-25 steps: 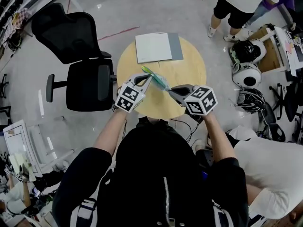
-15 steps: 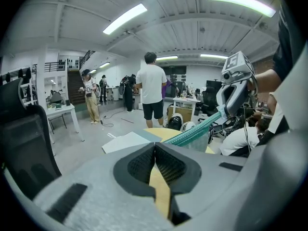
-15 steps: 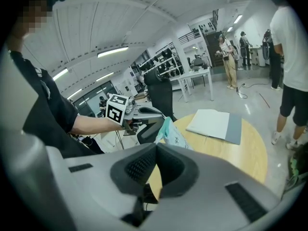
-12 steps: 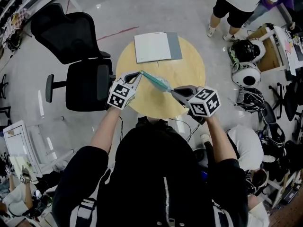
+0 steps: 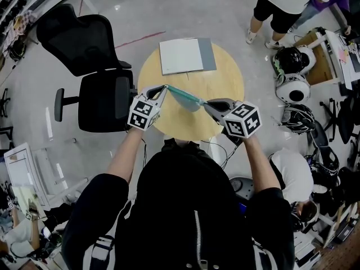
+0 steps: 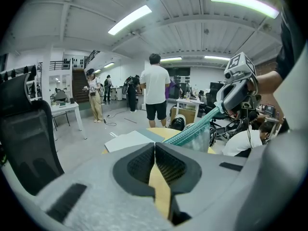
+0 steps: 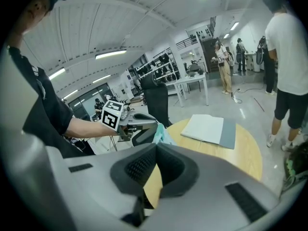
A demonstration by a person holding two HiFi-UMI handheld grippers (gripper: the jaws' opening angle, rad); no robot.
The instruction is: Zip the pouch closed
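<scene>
Pouch (image 5: 184,95) stretched taut between left hand-held gripper (image 5: 164,88) and right hand-held gripper (image 5: 206,103).
Since a second ago the left hand-held gripper has drawn outward, away from the right; the pouch, then steep and short, now lies flatter and longer. Judgement: the zip run is at or near its end, closure not confirmed. Left jaws are all but together, pinching the zip end; right jaws are together on the opposite end. The pouch hangs clear above the round wooden counter (image 5: 225,77), which carries a pad (image 5: 183,55) at its far edge. A chair (image 5: 95,66) stands just left; a person (image 5: 287,4) stands beyond on the grey floor (image 5: 140,10).
</scene>
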